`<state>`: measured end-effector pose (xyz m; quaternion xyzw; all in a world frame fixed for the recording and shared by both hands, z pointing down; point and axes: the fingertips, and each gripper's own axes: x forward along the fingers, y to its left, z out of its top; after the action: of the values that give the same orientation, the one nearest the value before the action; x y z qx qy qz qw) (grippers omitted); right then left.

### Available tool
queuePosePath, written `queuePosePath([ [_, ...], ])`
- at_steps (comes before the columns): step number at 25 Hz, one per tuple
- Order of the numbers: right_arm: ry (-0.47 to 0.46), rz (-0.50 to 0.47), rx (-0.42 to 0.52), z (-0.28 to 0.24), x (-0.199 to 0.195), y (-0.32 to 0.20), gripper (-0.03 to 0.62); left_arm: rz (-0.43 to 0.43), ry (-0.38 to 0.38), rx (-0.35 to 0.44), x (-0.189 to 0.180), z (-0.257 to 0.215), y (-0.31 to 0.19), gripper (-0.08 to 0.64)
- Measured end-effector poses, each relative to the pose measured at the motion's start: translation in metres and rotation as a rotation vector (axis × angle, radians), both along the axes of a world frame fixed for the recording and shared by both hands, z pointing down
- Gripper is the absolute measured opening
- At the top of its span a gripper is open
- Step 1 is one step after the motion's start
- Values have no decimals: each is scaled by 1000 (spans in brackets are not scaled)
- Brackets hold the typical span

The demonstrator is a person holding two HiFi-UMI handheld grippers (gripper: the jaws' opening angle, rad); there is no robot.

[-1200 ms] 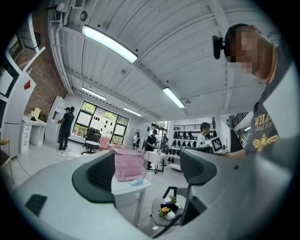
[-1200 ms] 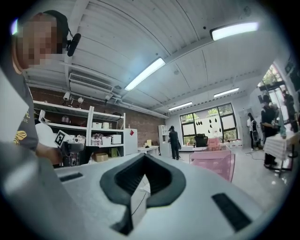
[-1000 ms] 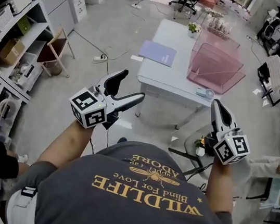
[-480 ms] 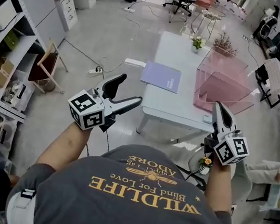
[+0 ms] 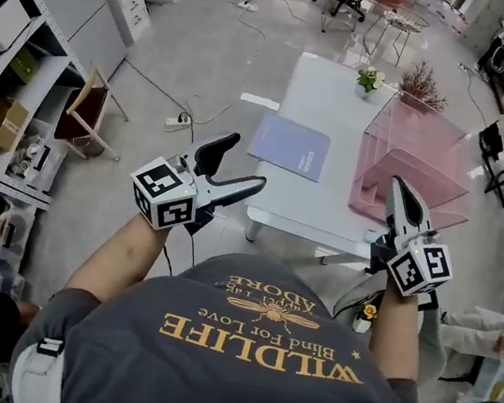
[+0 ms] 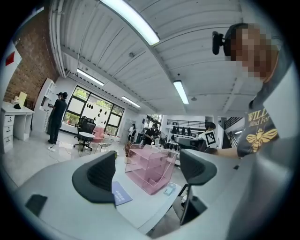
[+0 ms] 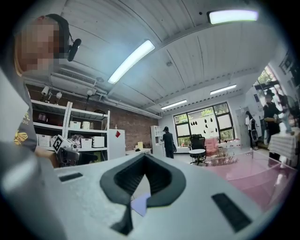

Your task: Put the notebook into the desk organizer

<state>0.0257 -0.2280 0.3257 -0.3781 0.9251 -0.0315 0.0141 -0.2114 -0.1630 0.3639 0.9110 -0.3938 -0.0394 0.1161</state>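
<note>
**Grippers short of the table, notebook flat on top**

The L gripper (image 5: 242, 163) is held out in front of the chest w/ its jaws spread wide. Nothing is seen between them in the left gripper view. The R gripper (image 5: 399, 189) is held on the other side w/ its jaws pressed together and nothing gripped. Both are held clear of the white table (image 5: 322, 88) and of what lies on it.

The lavender notebook (image 5: 289, 147) is seen closed and flat on the table's left part, near the front edge. The pink see-through desk organizer (image 5: 416, 155) is set on the right part, w/ a strip of bare top between the two. A small pale-blue item (image 6: 169, 189) is seen by the organizer's near corner, but what it is can't be made out. A small flower pot (image 5: 371, 79) and a twig plant (image 5: 423, 81) are placed at the far end. Shelving (image 5: 8, 62) is seen along the room's left side.
</note>
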Motion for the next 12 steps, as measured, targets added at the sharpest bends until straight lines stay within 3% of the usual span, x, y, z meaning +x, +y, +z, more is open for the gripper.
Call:
queuePosePath([
  [6, 16, -107, 27, -5, 26, -73, 0, -86, -16, -19, 45, 3, -54, 425],
  [12, 14, -188, 50, -8, 38, -122, 0, -157, -12, -59, 62, 10, -105, 425],
])
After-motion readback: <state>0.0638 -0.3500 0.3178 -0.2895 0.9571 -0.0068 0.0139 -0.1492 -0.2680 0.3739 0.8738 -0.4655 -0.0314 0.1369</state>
